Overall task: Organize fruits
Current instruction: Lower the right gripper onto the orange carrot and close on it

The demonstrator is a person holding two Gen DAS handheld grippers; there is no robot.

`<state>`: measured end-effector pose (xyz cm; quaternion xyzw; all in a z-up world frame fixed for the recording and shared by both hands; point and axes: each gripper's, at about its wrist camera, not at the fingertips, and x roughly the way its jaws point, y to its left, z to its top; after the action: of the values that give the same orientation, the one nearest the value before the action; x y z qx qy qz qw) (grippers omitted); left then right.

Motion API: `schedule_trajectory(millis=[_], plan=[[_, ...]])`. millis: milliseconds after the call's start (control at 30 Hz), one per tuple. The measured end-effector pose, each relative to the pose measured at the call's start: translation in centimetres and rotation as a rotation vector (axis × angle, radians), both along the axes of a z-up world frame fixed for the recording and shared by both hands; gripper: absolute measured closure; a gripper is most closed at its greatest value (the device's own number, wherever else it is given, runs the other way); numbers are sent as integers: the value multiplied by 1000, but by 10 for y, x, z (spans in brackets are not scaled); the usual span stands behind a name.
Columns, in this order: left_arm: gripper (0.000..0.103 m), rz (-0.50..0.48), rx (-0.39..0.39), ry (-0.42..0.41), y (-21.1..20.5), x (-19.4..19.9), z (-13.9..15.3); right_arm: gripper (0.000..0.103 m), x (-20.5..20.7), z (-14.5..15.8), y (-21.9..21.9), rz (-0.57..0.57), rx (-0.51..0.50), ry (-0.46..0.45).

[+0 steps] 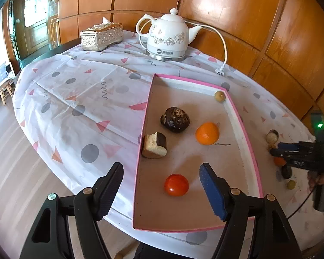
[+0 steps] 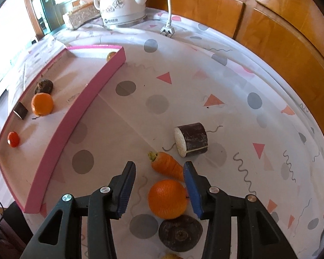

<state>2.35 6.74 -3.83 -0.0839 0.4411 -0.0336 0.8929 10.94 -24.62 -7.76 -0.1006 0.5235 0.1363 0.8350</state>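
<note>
The left claw (image 1: 162,191) hangs wide open over the near end of the pink-rimmed tray (image 1: 244,129), holding nothing; a smooth red tomato (image 1: 176,185) lies on the tray floor between its fingers, touching neither. The right claw (image 2: 159,188) is also spread wide and empty, low over the tablecloth (image 2: 183,64) outside the tray, with a dimpled orange (image 2: 168,199) between its fingers, close to the blue pad of the right-hand one.

The tray is shallow and rectangular, with a pale cardboard floor and white inner walls. Beyond the tomato it holds a cut chunk with dark skin and a pale fibrous face (image 1: 154,145) against the left wall, a dark wrinkled round fruit (image 1: 175,119), a second orange (image 1: 207,133) and a small tan round fruit (image 1: 219,96) in the far corner.

On the cloth around the right claw lie a stubby carrot piece (image 2: 167,165) just beyond the orange, a dark round fruit (image 2: 180,233) touching the orange's near side, and a dark-skinned cylinder with a pale cut end (image 2: 191,139) farther out.

The thin plastic cloth is creased and printed with grey dots, pink triangles and squiggles. At the table's far edge stand a white floral kettle (image 1: 167,35), its cord and plug (image 1: 219,71) on the cloth, and an embossed metallic tissue box (image 1: 101,36), before wooden wall panels (image 1: 248,10).
</note>
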Motion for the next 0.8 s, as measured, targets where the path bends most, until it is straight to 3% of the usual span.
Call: schedule_trajectory(millis=[133,200,300,433,800], plan=[[28,30,1,-41,5,-4,5,56,5,-8,6,20,-49,9],[15,41,7,-75,7,-6,8,58,6,-9,6,30,-65,7],[0,59,30,-161,8,-11,18,70,8,-10,6,39,-105,-5],[0,45,51,-226,8,-13,27,72,8,-10,4,47,-114,-20],[0,-1,-17,-204,5,-9,28,76,10,-11,11,48,-123,-53]])
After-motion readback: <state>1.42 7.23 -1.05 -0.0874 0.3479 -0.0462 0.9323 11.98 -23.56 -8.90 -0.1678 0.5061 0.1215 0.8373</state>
